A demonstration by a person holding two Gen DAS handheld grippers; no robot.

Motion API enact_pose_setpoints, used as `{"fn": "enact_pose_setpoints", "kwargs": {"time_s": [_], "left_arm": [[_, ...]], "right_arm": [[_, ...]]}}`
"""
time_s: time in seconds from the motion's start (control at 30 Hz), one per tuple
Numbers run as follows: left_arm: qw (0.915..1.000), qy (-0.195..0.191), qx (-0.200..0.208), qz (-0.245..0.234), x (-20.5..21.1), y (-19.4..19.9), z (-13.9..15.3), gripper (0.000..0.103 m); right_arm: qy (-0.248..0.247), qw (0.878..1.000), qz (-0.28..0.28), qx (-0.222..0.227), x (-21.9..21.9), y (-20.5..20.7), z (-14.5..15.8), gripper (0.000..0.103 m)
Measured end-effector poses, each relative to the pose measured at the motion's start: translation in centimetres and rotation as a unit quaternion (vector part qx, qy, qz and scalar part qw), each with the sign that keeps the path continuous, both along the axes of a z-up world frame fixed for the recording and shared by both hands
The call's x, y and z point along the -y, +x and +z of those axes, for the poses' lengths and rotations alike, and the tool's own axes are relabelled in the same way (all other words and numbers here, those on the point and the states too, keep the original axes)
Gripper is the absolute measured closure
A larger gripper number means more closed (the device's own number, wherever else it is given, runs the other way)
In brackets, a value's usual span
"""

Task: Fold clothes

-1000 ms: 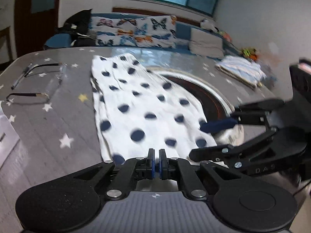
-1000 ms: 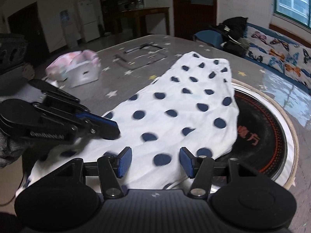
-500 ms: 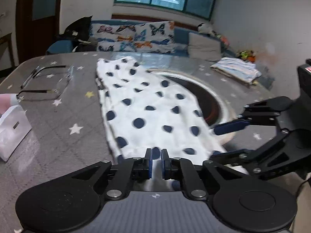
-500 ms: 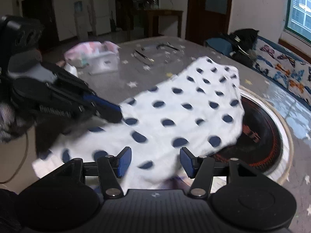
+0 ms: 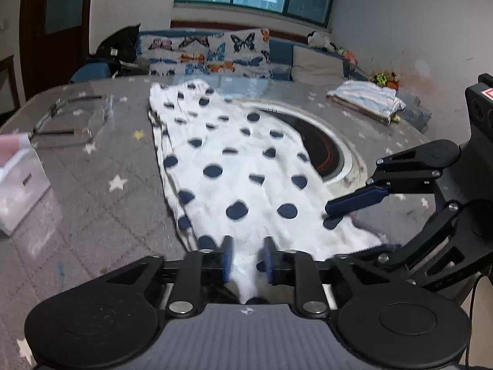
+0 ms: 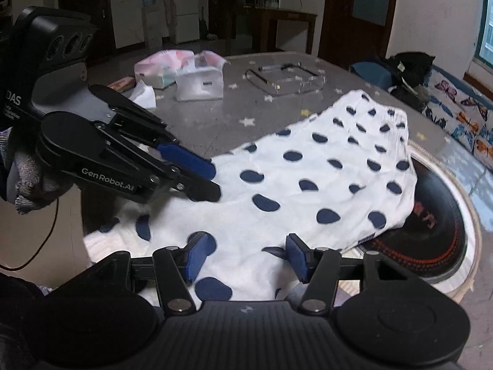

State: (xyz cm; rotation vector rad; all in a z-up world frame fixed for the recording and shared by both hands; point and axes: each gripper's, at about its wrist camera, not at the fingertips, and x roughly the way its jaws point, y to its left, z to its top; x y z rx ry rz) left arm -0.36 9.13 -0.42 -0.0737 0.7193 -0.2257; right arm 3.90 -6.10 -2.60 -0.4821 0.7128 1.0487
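Note:
A white garment with dark blue polka dots point(image 5: 234, 166) point(image 6: 323, 185) lies stretched flat along the grey star-print table point(image 5: 101, 203). Its near edge reaches the table's front. My left gripper point(image 5: 248, 256) is at that near edge. Its jaws are opening, and a strip of the cloth runs loosely between the blue pads. From the right wrist view the left gripper point(image 6: 209, 178) sits low over the cloth's left corner. My right gripper point(image 6: 246, 256) stands open over the near right part of the cloth, its pads apart and gripping nothing; the left wrist view shows the right gripper point(image 5: 348, 228) beside the cloth's corner.
A round black hob point(image 5: 323, 151) point(image 6: 431, 215) set in the table lies partly under the cloth. A clear wire frame point(image 5: 71, 120) and a white tissue box point(image 6: 200, 83) sit at the left. Folded clothes point(image 5: 366, 98) lie at the far right, before a sofa point(image 5: 215, 52).
Both grippers drew back toward the table's front and the cloth slid with them. The left jaws, shut before, have parted. The right jaws stayed open.

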Motion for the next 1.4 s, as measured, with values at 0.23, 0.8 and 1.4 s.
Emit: {"fn": "enact_pose_setpoints", "kwargs": {"time_s": [0.23,0.8,1.4], "left_arm": [[0.9996,0.017,0.005,-0.020,1.3,-0.6,-0.4,0.060],[0.9981,0.056,0.010,-0.023,1.8,-4.6,-0.9,0.051],[0.9995,0.019,0.018,0.019,-0.2,-0.8,0.3,0.068]], "right_arm": [[-0.013,1.000,0.012,-0.002,-0.4,-1.1,-1.1,0.044],[-0.005,1.000,0.015,-0.002,2.2,-3.0,-0.1,0.045],[0.027,0.999,-0.005,-0.044,3.0,0.5,0.9,0.052]]}}
